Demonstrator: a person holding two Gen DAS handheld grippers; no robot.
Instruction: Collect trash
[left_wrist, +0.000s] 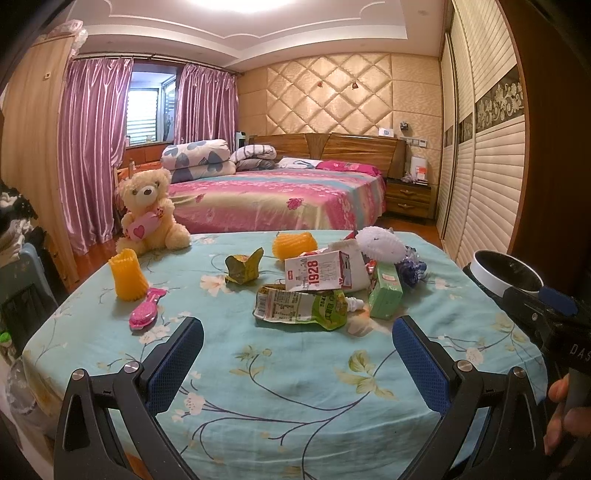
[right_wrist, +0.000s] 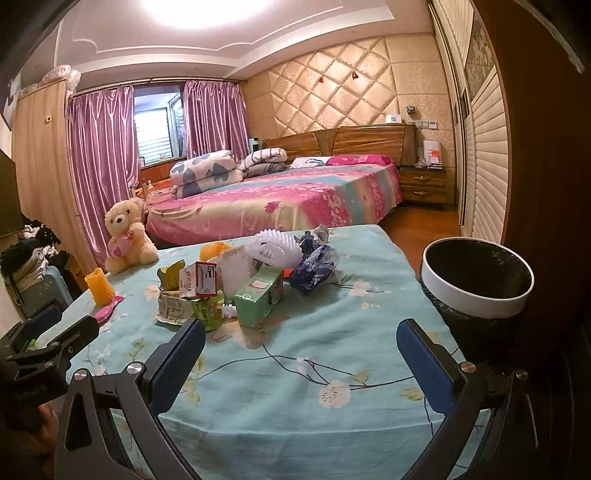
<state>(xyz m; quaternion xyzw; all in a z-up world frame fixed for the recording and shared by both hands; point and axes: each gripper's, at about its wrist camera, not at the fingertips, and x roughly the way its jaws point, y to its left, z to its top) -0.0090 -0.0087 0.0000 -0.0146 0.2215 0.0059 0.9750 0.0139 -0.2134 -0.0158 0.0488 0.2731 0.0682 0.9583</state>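
A table (left_wrist: 295, 387) under a teal flowered cloth carries everything. The landmark is the 1928 carton (left_wrist: 318, 274), near the middle. In front of it, touching, lies a flattened green pouch (left_wrist: 301, 308). Just right of it lies a green box (left_wrist: 386, 295), with a blue wrapper (left_wrist: 413, 271) beyond that. Behind it sits a white foam net (left_wrist: 378, 243), and an orange net (left_wrist: 294, 244) behind-left. Left of it lies a green wrapper (left_wrist: 243, 266). Well to its left stand another orange net (left_wrist: 128, 275), a pink brush (left_wrist: 147, 309) and a teddy (left_wrist: 151, 211).
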